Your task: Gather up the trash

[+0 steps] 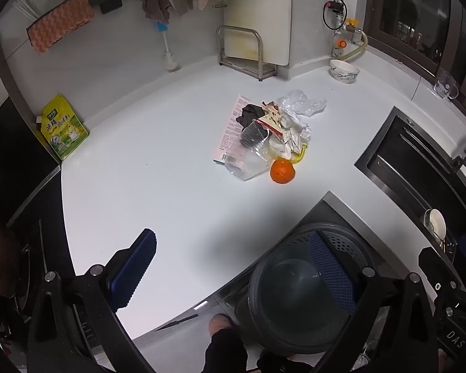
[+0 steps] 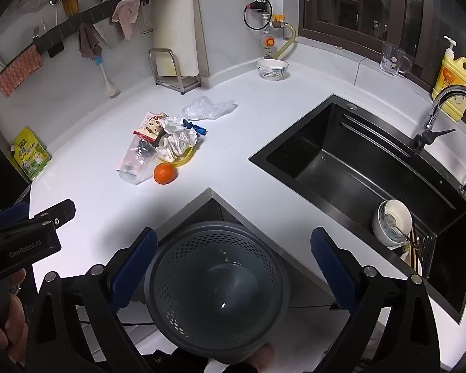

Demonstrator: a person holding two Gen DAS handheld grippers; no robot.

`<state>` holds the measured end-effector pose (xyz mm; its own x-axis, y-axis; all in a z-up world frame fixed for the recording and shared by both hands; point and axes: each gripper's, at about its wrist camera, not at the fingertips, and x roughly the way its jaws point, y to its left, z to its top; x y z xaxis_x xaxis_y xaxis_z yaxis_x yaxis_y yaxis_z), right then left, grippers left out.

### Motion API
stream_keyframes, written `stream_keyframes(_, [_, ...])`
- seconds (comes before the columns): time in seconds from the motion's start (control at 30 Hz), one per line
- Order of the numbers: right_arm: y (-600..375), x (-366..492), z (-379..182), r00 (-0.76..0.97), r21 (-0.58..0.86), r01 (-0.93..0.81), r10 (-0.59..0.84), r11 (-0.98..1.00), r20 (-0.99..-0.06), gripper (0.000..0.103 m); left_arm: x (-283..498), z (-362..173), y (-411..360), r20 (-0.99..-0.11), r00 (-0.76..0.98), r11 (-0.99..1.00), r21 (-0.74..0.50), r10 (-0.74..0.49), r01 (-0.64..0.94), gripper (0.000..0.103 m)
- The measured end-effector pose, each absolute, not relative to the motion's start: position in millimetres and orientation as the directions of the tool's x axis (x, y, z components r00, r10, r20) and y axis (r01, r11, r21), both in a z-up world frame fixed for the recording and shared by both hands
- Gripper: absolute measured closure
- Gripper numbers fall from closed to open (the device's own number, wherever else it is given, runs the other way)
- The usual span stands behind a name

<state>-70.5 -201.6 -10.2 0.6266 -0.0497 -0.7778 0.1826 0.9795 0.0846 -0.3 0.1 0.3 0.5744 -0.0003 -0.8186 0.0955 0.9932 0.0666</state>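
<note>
Both claws gape above the bin, countertop edge alongside.

The white counter lies past the open jaws. On it, straight ahead, sits a trash pile with an orange touching its near side. A yellow pouch stands far left, a bowl far back.

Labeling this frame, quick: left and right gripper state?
Left gripper: open, holding nothing.
Right gripper: open, holding nothing; dark perforated plastic bin on the floor below.
</note>
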Motion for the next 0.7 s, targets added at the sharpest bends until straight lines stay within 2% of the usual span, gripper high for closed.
stream_keyframes(0.7, [-198.4, -77.0, -6.5, 0.638, 0.087, 0.179, -0.048, 0.98, -0.769, 0.008, 3.3, 1.2, -3.0, -0.821, 0.57, 0.993, 0.068, 0.002, 0.094, 0.006])
